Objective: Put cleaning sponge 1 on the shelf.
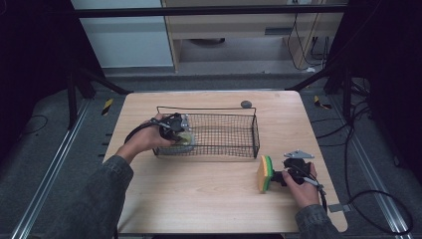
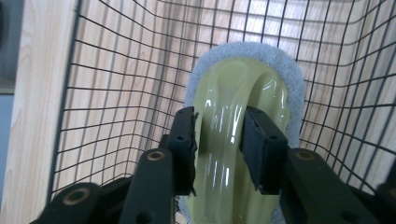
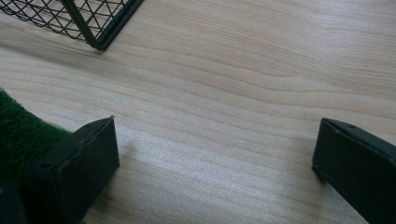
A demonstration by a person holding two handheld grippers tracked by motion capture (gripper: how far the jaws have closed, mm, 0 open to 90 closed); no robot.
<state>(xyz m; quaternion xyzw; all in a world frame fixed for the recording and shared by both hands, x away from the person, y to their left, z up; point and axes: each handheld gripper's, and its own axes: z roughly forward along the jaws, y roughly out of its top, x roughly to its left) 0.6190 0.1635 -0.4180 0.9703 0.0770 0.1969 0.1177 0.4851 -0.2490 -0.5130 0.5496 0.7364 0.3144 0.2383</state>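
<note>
Scrubber [image 2: 233, 140] held by left gripper [image 2: 219, 140] inside wire basket [image 1: 239, 112]; ideally release only once seated; right gripper [image 3: 215, 163] fingers wide beside sponge [image 1: 265, 173].

I wear dark grey denim-like sleeves. My left gripper [image 2: 218, 140] and right gripper [image 3: 215, 163] are black, with rectangular pads, round brass-toned fasteners and black cables.

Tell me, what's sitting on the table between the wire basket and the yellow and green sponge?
Nothing. In the high view, only bare wooden table lies between the basket and the sponge.
</note>
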